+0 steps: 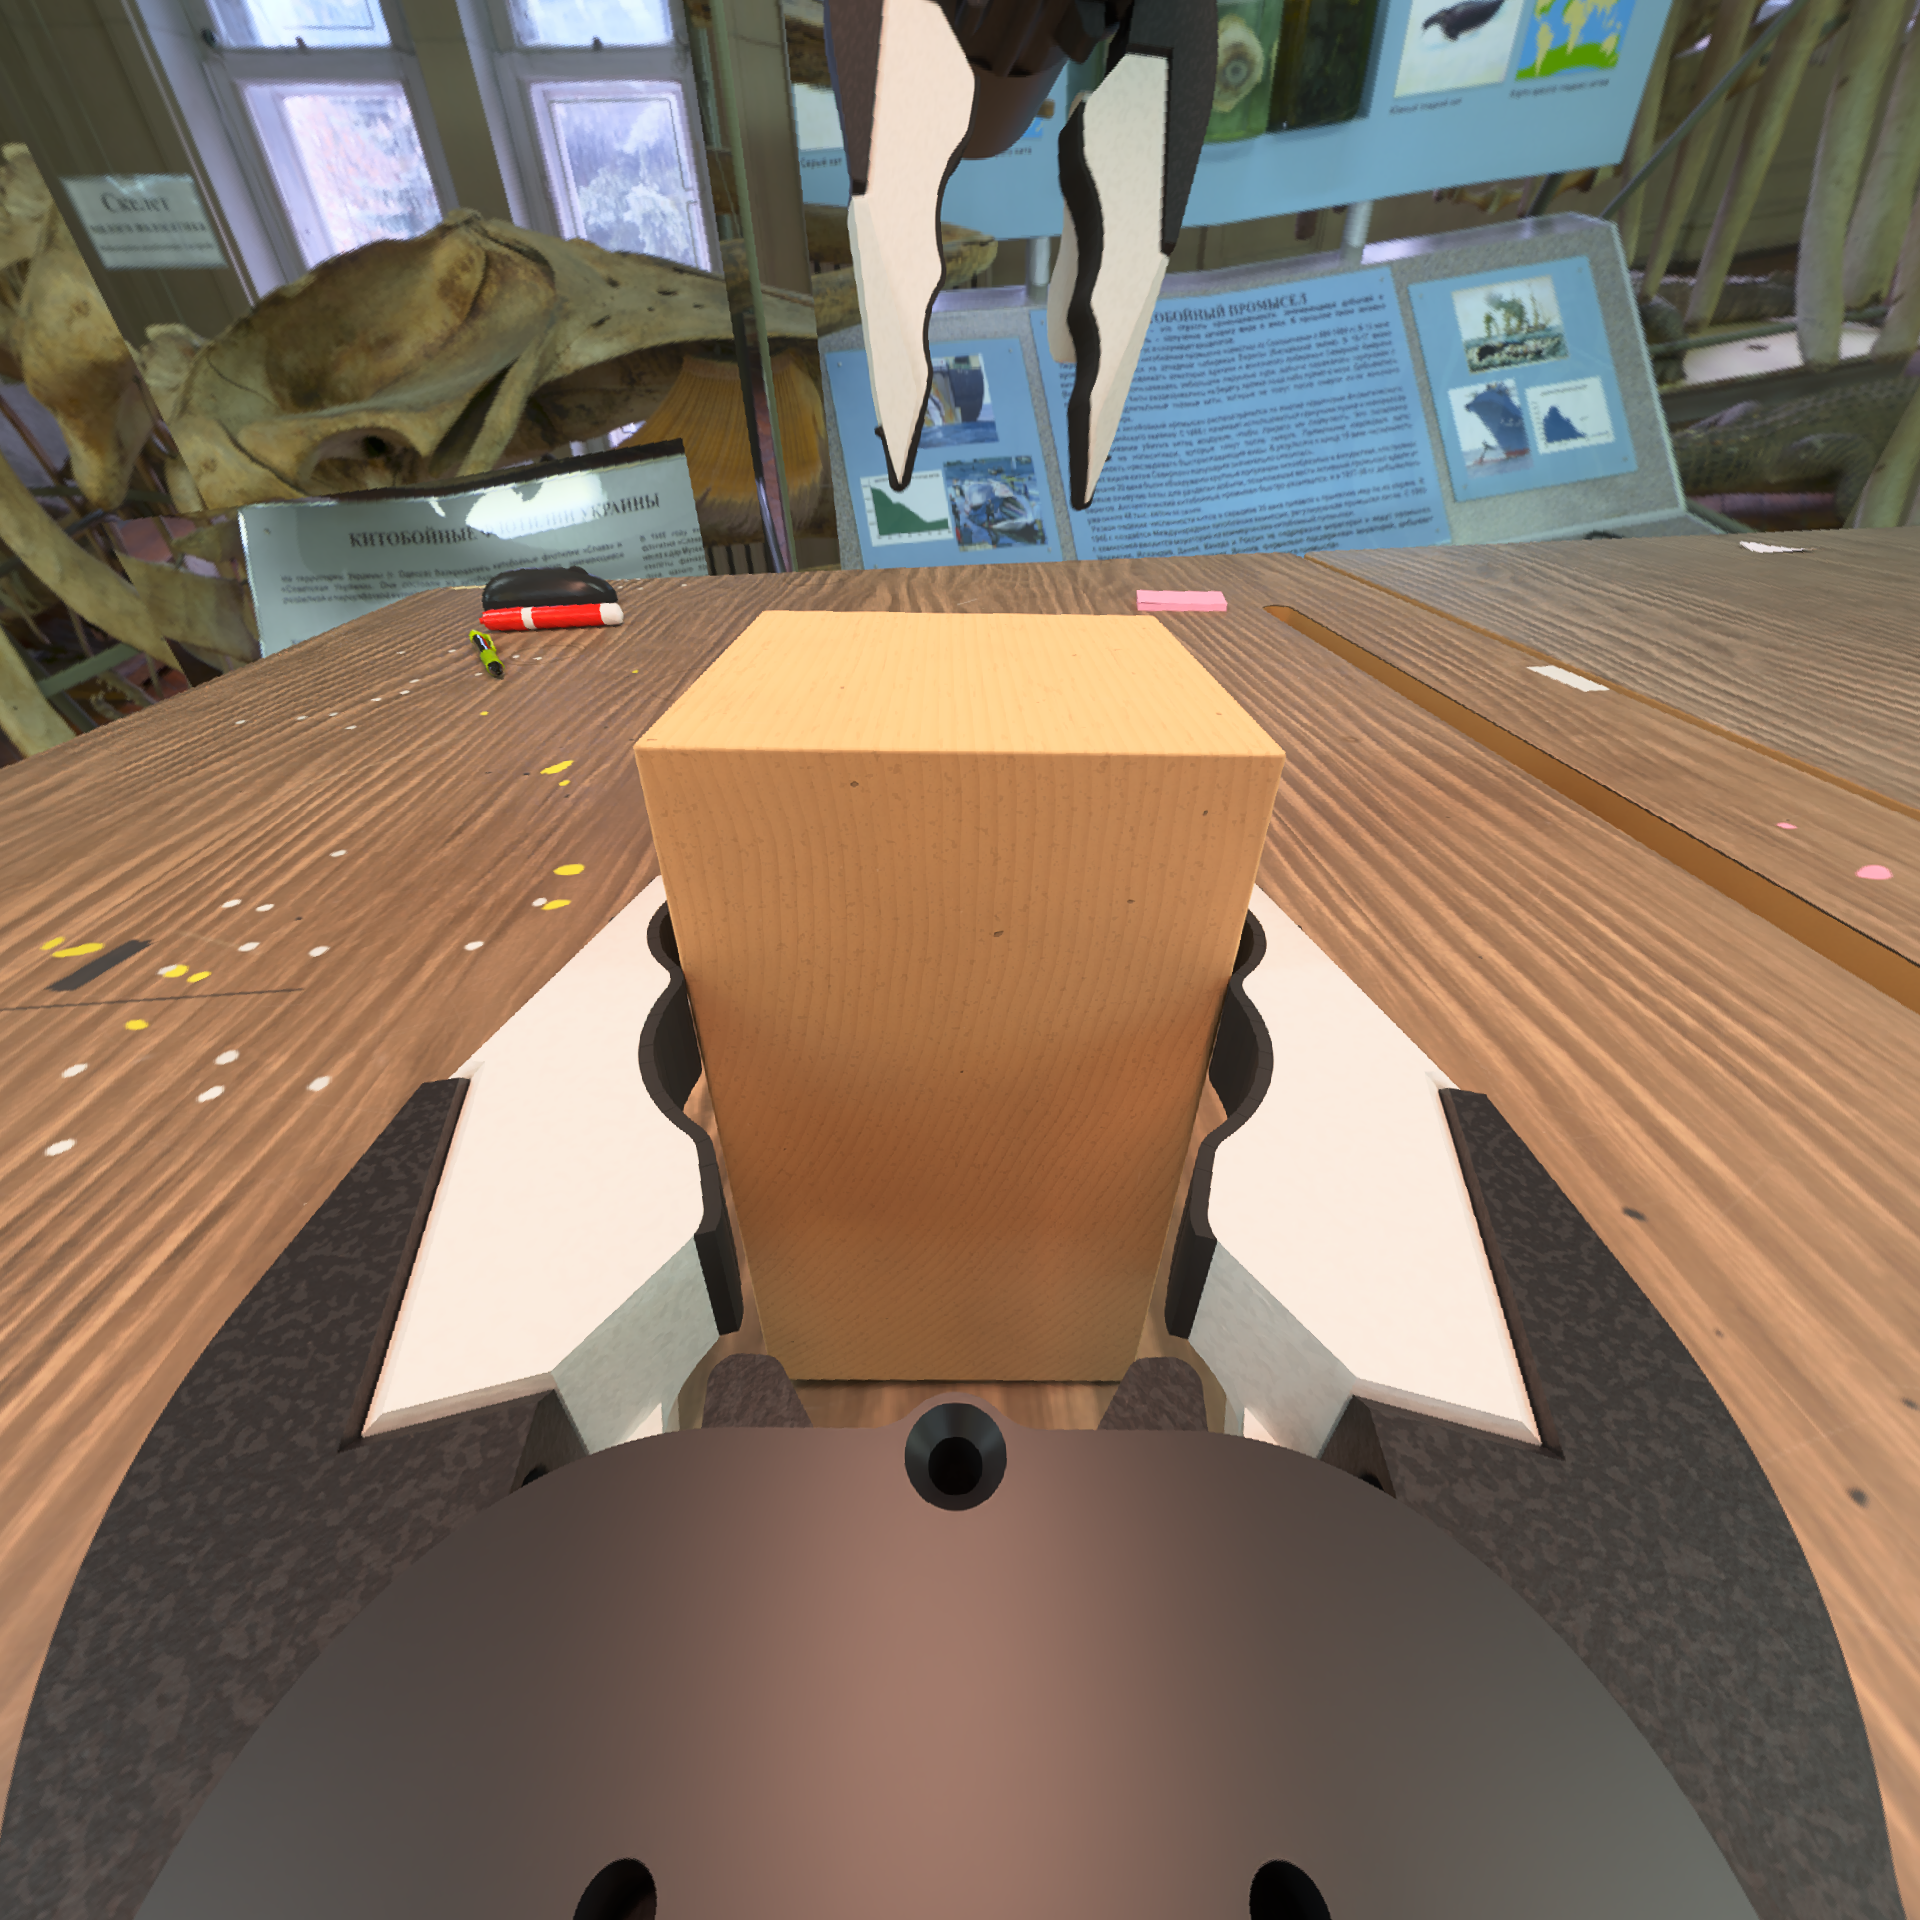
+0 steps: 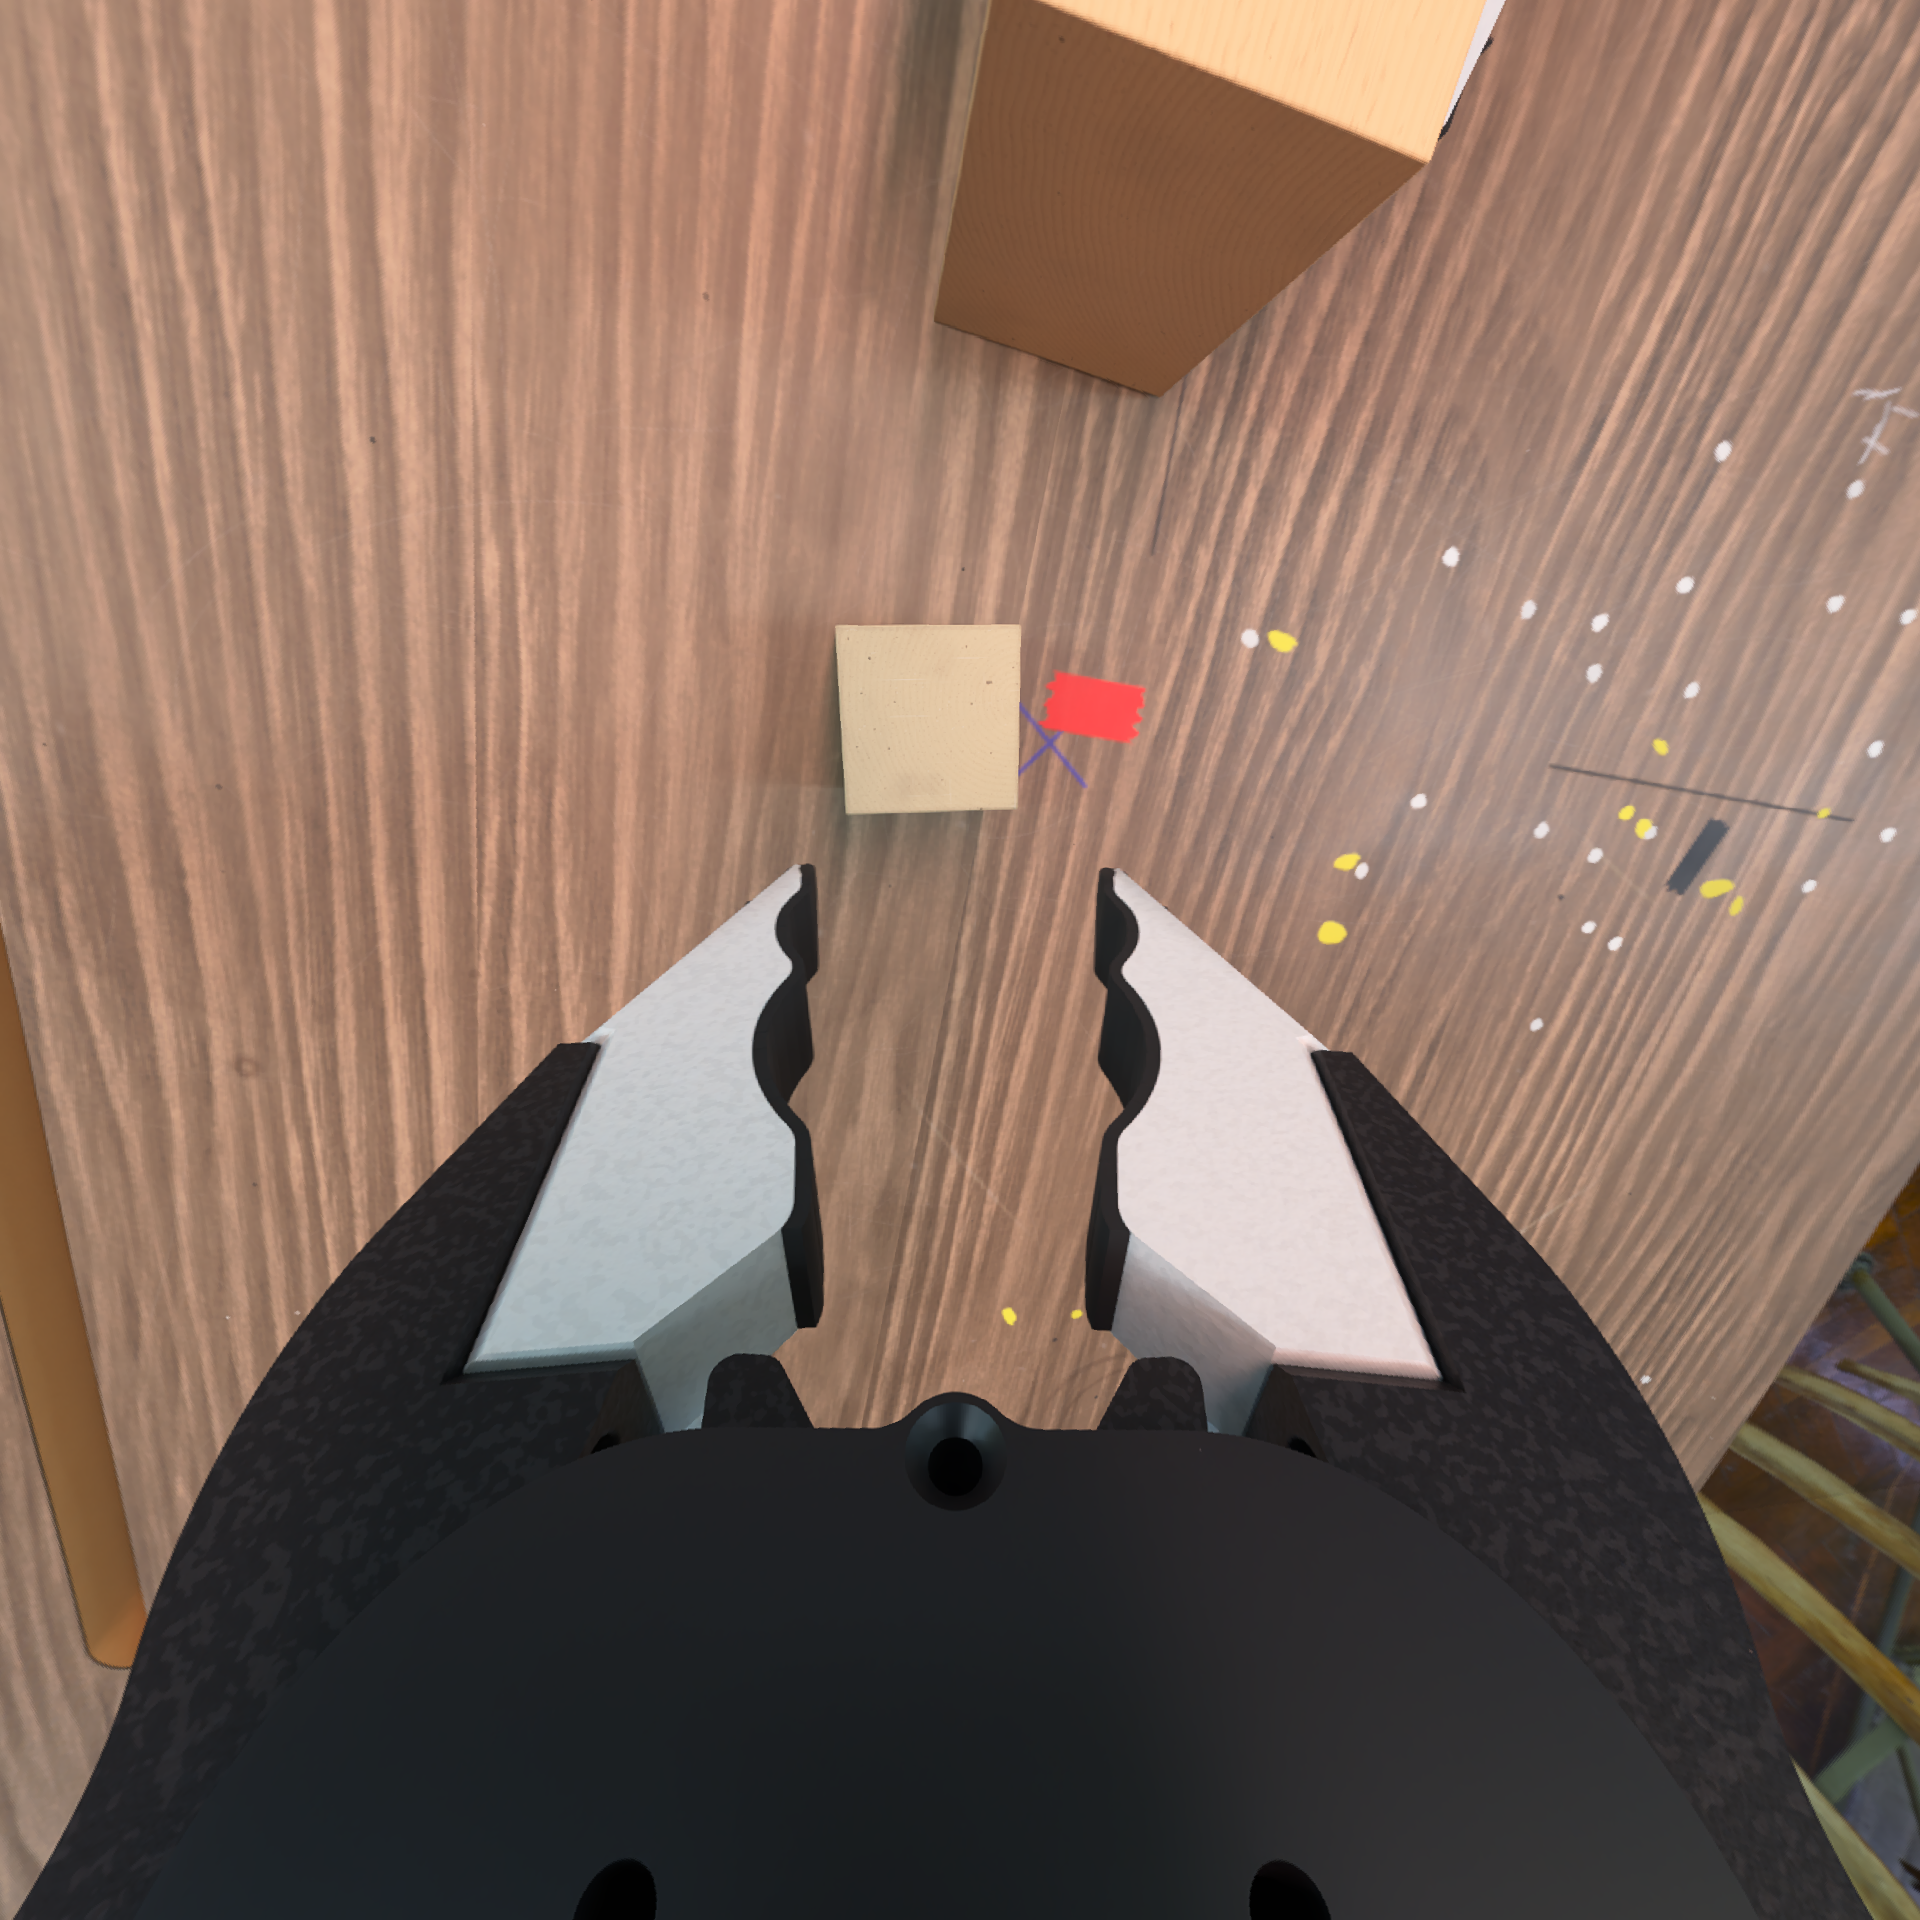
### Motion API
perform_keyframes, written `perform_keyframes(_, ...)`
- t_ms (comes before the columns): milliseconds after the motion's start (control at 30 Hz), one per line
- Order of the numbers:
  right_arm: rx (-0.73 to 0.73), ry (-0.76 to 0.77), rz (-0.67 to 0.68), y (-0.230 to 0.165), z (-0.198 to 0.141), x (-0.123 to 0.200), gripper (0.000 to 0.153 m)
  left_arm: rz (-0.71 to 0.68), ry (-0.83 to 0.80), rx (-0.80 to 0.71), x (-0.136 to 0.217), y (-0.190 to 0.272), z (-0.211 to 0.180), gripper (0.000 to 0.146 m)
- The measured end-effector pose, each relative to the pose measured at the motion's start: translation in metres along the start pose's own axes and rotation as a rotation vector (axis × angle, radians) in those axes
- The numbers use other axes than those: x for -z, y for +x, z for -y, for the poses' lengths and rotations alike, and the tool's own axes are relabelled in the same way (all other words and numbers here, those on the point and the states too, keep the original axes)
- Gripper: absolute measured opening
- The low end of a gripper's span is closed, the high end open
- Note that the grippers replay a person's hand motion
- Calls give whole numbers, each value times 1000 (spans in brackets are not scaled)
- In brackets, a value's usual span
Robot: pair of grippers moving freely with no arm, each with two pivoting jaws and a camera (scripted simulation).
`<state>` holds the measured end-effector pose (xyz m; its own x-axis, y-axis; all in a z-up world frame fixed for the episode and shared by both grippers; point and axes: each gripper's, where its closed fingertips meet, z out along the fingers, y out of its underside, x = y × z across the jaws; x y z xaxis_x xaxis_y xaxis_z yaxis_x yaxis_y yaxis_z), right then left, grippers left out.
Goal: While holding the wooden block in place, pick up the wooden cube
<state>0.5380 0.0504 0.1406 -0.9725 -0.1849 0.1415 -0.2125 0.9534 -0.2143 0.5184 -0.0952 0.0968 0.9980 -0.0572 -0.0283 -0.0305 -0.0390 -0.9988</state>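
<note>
Left gripper [image 1: 956, 1122] stood clamped on the tall wooden block [image 1: 956, 997], jaws pressed to both its side faces, pinning it upright on the table [image 1: 312, 1195]. My right gripper [image 2: 956, 883] hung above, jaws apart and pointing down at the small wooden cube [image 2: 927, 719], which lay flat on the table well apart from the block — a red mark [image 2: 1093, 707] just beside it. I judged the step to be the descent: centre the open jaws over the cube, square to its faces, drop straight, then close. Room looked ample on every side of the cube — the table edge [image 2: 1787, 1340] and a slot [image 2: 62, 1351] lay far off.
</note>
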Motion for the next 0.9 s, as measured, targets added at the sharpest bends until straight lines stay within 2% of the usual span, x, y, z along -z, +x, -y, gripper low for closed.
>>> perform_keyframes(167,55,42,-20,-14,-5,16,73,1,1,0,0,0,0,102)
perform_keyframes(267,117,70,31,-34,-13,21,72,2,0,2,0,0,0,102)
perform_keyframes(367,182,87,84,-53,-24,18,51,3,0,1,0,0,0,102)
perform_keyframes(467,266,99,120,-65,-33,9,6,4,2,3,0,0,0,102)
perform_keyframes(500,291,98,113,-66,-35,6,0,5,3,3,0,-1,0,102)
perform_keyframes(667,351,63,109,-73,-40,-10,0,8,5,3,0,-1,0,101)
perform_keyframes(900,309,64,81,-65,-34,-31,0,10,7,9,0,-2,0,101)
